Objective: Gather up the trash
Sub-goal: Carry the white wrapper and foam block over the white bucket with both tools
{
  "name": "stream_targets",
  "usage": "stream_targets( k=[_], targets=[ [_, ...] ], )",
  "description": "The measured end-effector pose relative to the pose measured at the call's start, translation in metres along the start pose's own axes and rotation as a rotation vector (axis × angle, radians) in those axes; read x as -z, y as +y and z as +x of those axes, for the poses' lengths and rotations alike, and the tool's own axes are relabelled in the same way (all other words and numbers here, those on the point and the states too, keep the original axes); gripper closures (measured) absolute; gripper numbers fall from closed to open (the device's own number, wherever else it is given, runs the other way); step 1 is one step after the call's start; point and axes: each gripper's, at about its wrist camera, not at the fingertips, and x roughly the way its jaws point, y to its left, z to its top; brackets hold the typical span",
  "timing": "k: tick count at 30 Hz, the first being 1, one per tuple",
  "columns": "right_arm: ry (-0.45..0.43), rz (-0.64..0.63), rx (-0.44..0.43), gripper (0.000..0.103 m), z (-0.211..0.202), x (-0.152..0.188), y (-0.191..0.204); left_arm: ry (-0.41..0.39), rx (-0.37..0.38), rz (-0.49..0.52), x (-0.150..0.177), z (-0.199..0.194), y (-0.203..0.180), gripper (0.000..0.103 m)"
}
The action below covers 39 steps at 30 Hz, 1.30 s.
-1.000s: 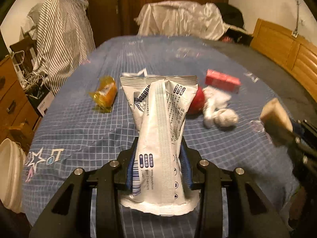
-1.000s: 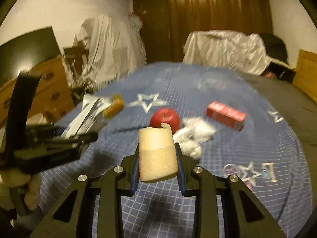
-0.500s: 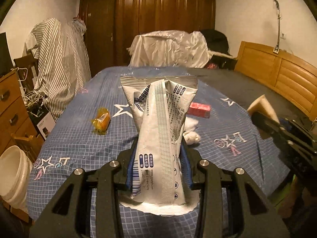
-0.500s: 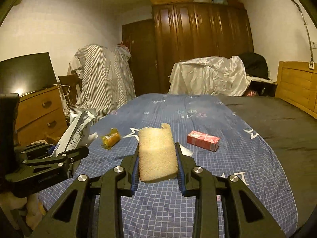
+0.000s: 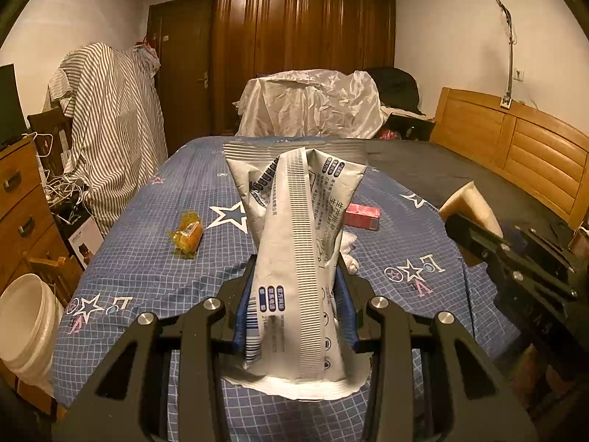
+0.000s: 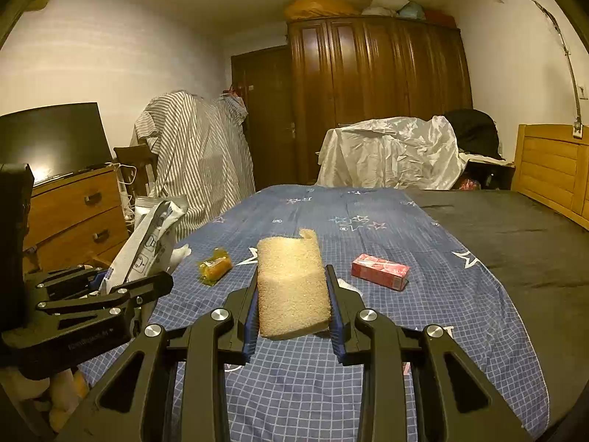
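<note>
Holding one crinkled white foil pouch [image 5: 298, 258] upright, my left gripper [image 5: 294, 309] is clenched on its printed, ribbed seam; my right gripper [image 6: 292, 305] squeezes one porous tan sponge block [image 6: 291, 287]. On the blue checked bedspread [image 6: 423, 294] lie three more bits of litter: one glossy yellow wrapper [image 6: 215, 267] at 10 o'clock from the sponge, one red carton [image 6: 380, 270] at 2 o'clock, and one crumpled white tissue [image 5: 349, 250] beside the pouch. One white plastic bucket [image 5: 25, 328] stands at 9 o'clock.

The white pouch [image 5: 298, 258] looks like creased, faintly glossy plastic film; the sponge [image 6: 291, 287] is rough and porous. The bedspread [image 6: 423, 258] is matt checked cloth, the wardrobe [image 6: 379, 95] polished wood.
</note>
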Motion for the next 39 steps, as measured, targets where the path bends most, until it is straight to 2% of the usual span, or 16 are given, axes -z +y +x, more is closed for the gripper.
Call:
stream_targets(
  k=[11, 17, 27, 32, 39],
  targets=[
    [0.003, -0.012, -0.014, 0.071, 0.005, -0.006, 0.004, -0.002, -0.006, -0.002, 0.001, -0.003, 0.005, 0.066],
    [0.000, -0.047, -0.069, 0.071, 0.024, -0.024, 0.024, -0.017, -0.066, -0.021, -0.006, -0.008, 0.027, 0.066],
    [0.030, -0.105, -0.223, 0.071, 0.074, -0.053, 0.106, -0.022, -0.223, -0.101, -0.013, -0.023, 0.108, 0.066],
    [0.049, -0.148, -0.301, 0.071, 0.099, -0.067, 0.159, -0.024, -0.311, -0.151, -0.013, -0.036, 0.158, 0.066],
    [0.095, -0.201, -0.396, 0.071, 0.131, -0.081, 0.238, -0.017, -0.396, -0.205, -0.007, -0.054, 0.211, 0.066]
  ],
)
